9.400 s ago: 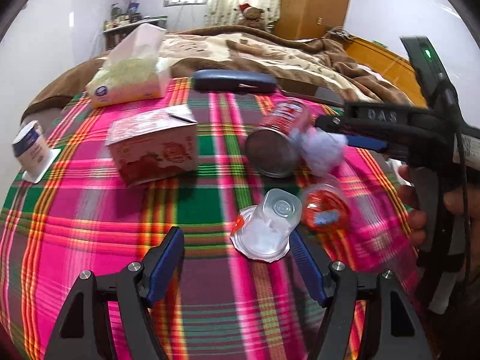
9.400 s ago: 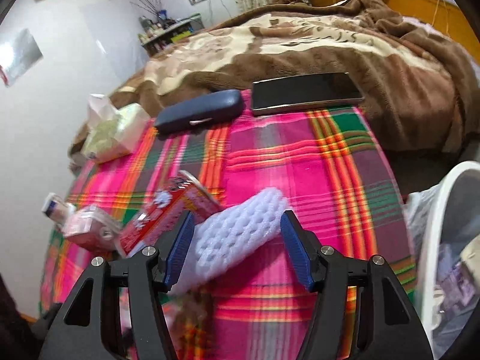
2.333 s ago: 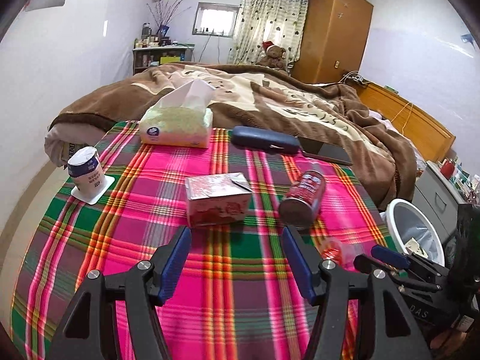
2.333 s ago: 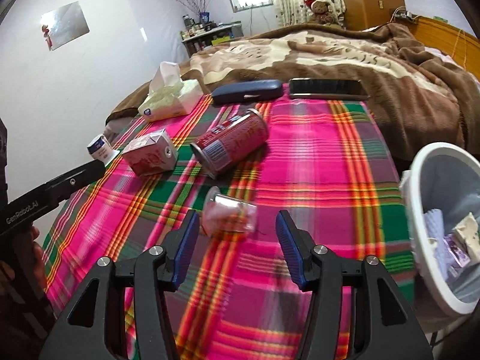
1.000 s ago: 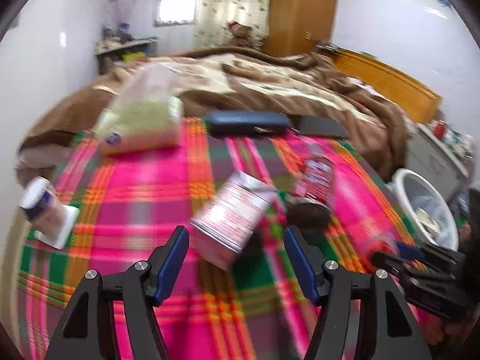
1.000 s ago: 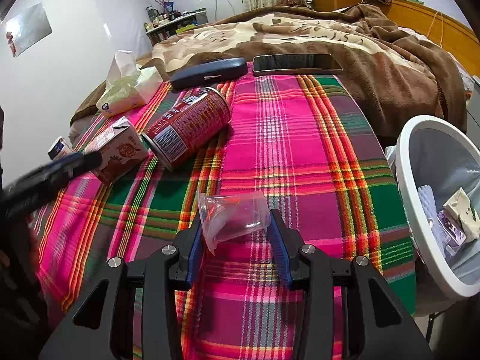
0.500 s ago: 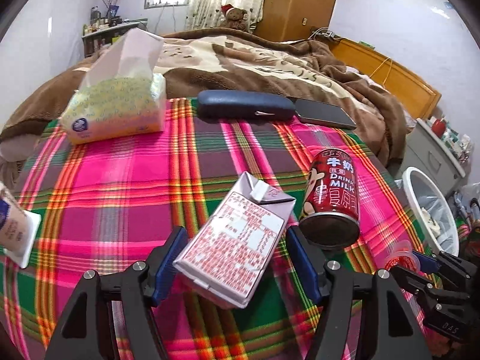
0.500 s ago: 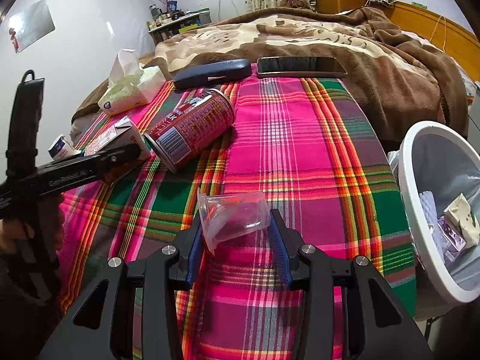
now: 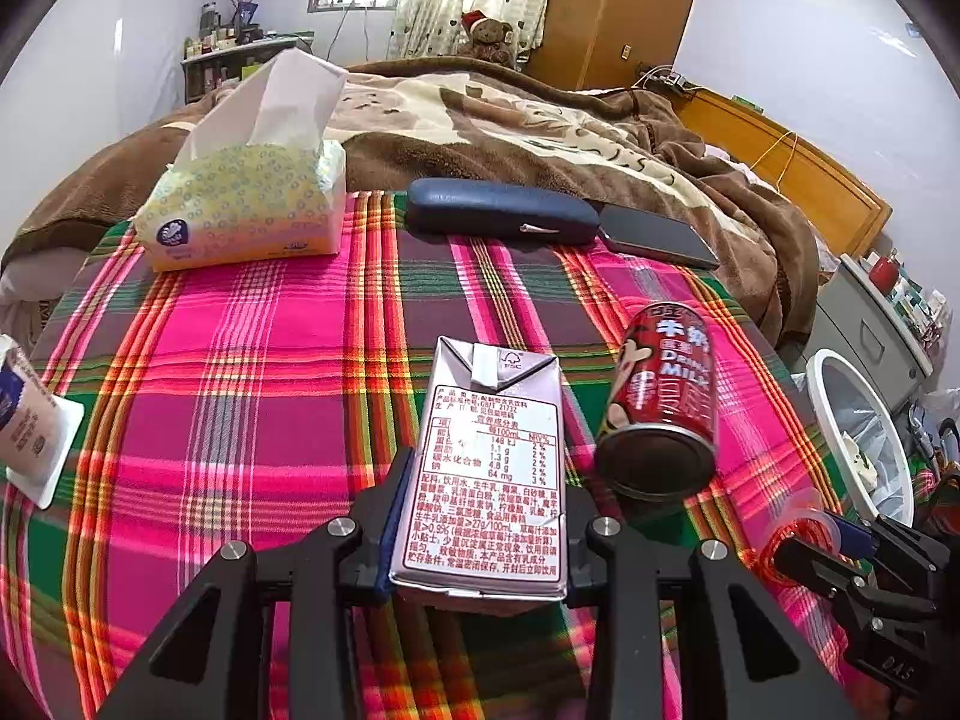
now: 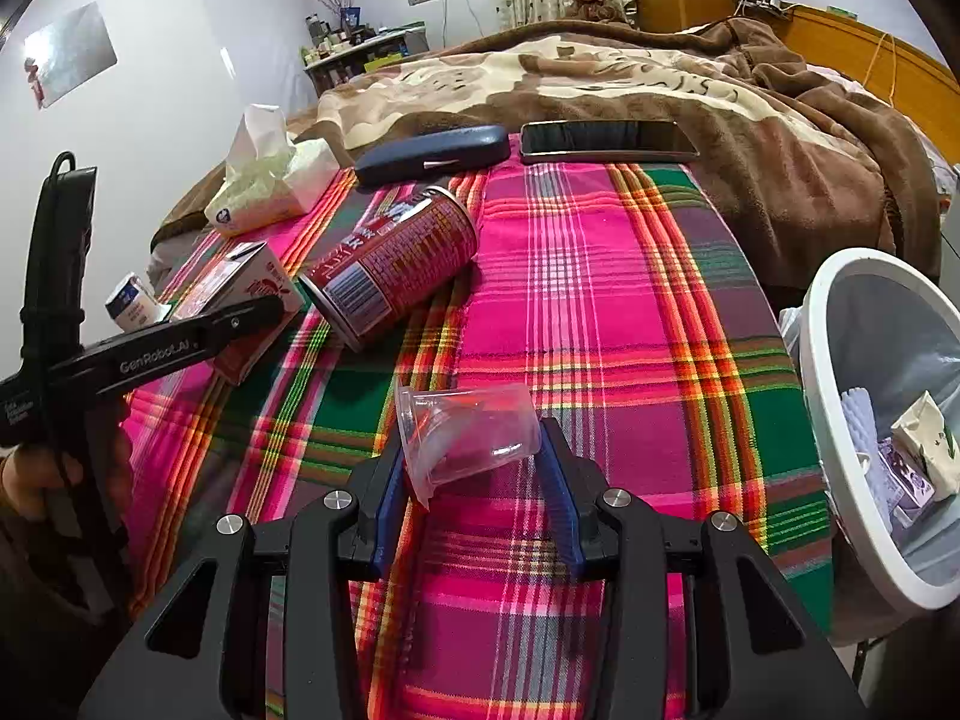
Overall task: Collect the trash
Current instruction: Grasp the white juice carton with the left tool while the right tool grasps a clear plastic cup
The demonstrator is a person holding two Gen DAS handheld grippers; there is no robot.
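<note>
Half a second back our left tongs [image 9: 480, 516] were only straddling the milk carton [image 9: 489, 468]; now they have closed on it, and it stands pinched between them at the bottom centre of the left view. Our right tongs [image 10: 474, 474] have not changed: they grip the clear plastic cup [image 10: 468, 435] on its side at lower centre of the right view, just as before.

Outward from the carton, the red drink can [image 9: 660, 408] lies on its side just right of it on the plaid-covered bench [image 9: 240, 420], apparently untouched. Toward the top of the left view sit a tissue pack [image 9: 246, 210], a dark blue case [image 9: 501, 216] and a phone [image 9: 657, 237], which we judge are not trash. A small white pot [image 9: 24, 420] sits at the left edge.

At the right edge of the right view, the white bin [image 10: 840, 420] stands off the bench's end, with scraps already inside.

We judge both pieces are in hand and the carry is the step under way. Next we would swing each load rightward over the bin's rim and let go there, then return for the can.
</note>
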